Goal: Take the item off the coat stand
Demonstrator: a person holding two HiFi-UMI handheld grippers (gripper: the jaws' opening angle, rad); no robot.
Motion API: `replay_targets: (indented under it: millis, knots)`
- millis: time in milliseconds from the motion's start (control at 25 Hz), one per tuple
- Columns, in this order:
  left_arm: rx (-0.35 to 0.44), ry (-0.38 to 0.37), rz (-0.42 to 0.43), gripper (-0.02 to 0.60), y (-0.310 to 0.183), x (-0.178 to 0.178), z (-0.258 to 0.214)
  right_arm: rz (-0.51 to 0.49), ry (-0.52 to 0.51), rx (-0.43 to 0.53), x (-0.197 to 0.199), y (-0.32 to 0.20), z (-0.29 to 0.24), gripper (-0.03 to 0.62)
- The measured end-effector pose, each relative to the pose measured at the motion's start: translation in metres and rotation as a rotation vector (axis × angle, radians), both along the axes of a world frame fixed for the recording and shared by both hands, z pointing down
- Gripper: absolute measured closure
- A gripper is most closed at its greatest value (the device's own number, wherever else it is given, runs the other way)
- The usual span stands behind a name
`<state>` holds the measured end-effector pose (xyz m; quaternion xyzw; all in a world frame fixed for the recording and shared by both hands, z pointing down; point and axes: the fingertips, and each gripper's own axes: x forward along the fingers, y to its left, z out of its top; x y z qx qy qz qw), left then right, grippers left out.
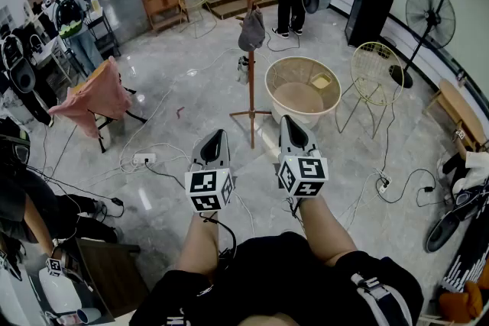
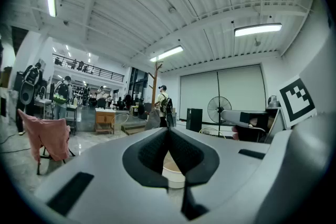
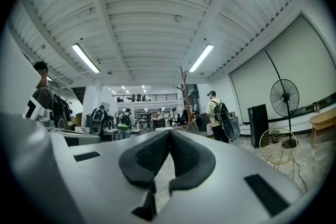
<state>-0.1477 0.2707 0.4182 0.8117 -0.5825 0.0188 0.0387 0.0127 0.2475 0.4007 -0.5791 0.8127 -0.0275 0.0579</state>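
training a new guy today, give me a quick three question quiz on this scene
1. True or false: the grey item hangs on the coat stand.
2. In the head view, what stands just right of the coat stand's foot? A) round basket B) fridge C) bicycle
3. Fill in: the left gripper and the right gripper are both ____ and hold nothing.
Key: 1 true; 2 A; 3 shut.

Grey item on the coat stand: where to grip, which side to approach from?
Pinch the sagging lower part of the grey item. It hangs in front of the coat stand pole, towards us. Probably come from the near side, then lift upward.
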Motion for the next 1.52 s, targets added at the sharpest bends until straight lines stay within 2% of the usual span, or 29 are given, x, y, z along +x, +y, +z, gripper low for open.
replay_targets:
  millis: [400, 640, 880, 1240, 1520]
  knots:
    - [-0.031, -0.011, 0.011, 0.565, 0.001, -0.008, 0.004, -0.015, -0.01, 0.008, -0.015, 0.003, -0.002, 0.579]
    - [-0.023, -0.005, 0.016, 0.565, 0.012, -0.008, 0.0, -0.029, 0.0, 0.011, -0.018, 0.018, -0.002, 0.579]
    - [-0.04, 0.006, 0.047, 0.565, -0.002, 0.001, 0.009, -0.01, 0.012, -0.008, -0.009, 0.012, 0.008, 0.579]
    - [-0.032, -0.017, 0.065, 0.565, -0.056, 0.002, 0.015, -0.031, -0.008, 0.015, -0.02, -0.053, 0.008, 0.579]
    - [-0.026, -0.041, 0.085, 0.565, -0.149, 0.014, 0.013, -0.049, -0.028, 0.031, -0.018, -0.145, 0.008, 0.579]
